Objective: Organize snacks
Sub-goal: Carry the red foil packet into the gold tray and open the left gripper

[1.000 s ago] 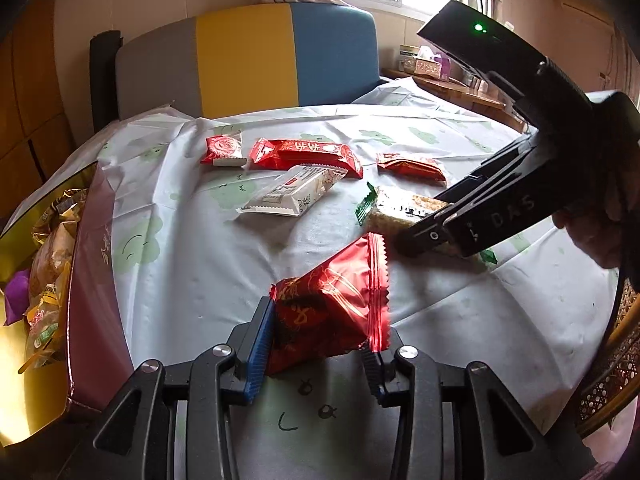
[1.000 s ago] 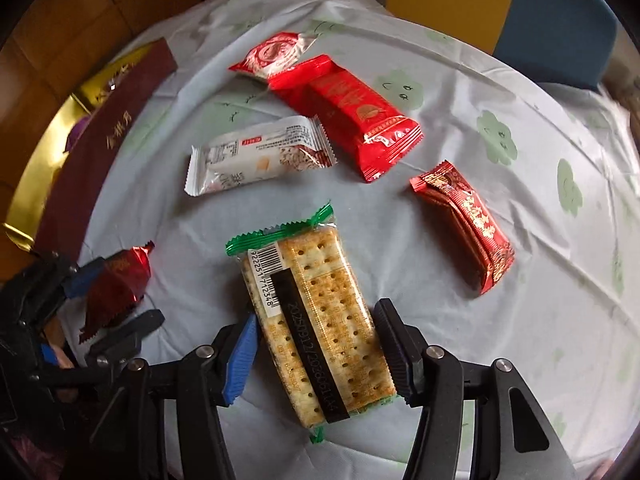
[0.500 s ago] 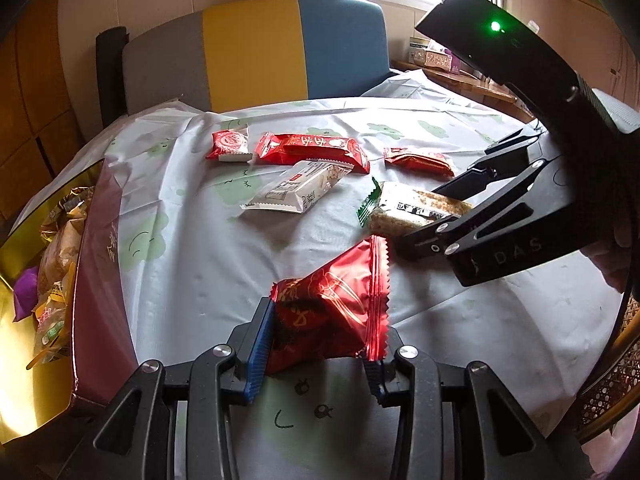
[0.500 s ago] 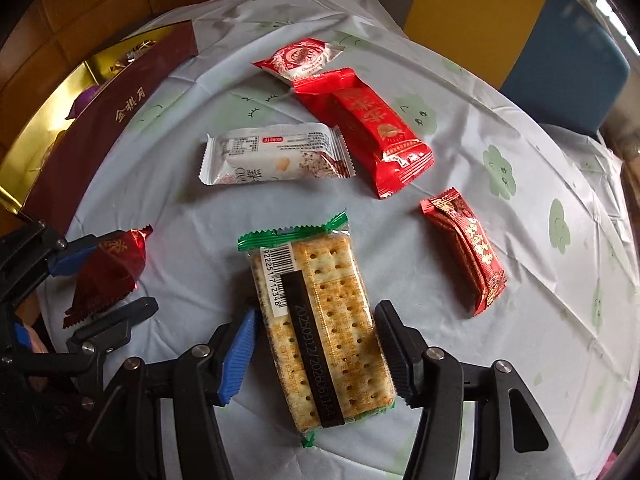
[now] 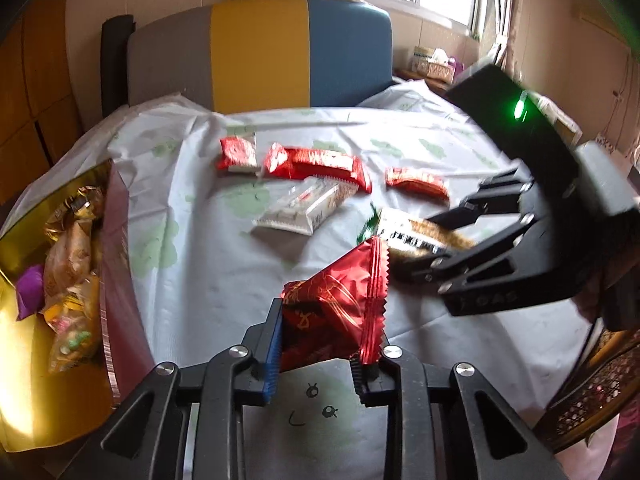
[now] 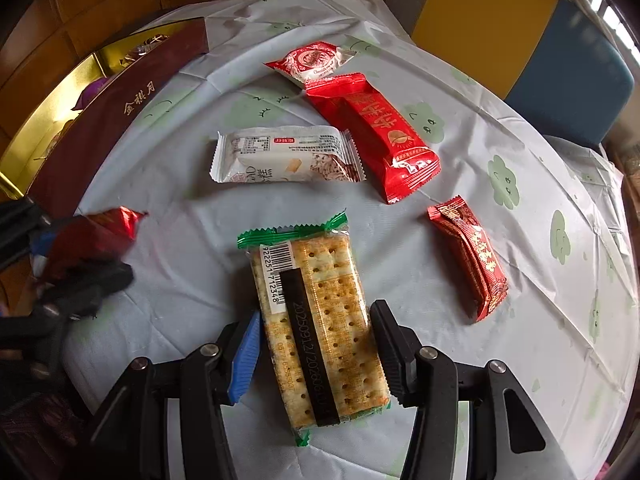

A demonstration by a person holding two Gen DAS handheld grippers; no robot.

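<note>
My left gripper point(image 5: 324, 336) is shut on a red foil snack packet point(image 5: 336, 312), which stands up between the pads above the table's near edge. The right wrist view shows that packet point(image 6: 100, 232) blurred at the far left. My right gripper point(image 6: 316, 312) points steeply down over a green-edged cracker packet point(image 6: 320, 280) lying on the tablecloth. Its jaws are closing, and both pads touch the packet's long sides. In the left wrist view the right gripper point(image 5: 424, 240) straddles that cracker packet point(image 5: 404, 236).
Further back lie a white packet point(image 6: 286, 156), a long red packet point(image 6: 372, 132), a small red-and-white packet point(image 6: 312, 62) and a dark red bar point(image 6: 472, 256). A gold box with a maroon wall point(image 5: 116, 280), holding several snacks, sits left. A chair point(image 5: 260, 52) stands behind.
The left jaws squeezed the red packet narrower. The right jaws drew in until the pads met the cracker packet's sides, and the right gripper rolled slightly.
</note>
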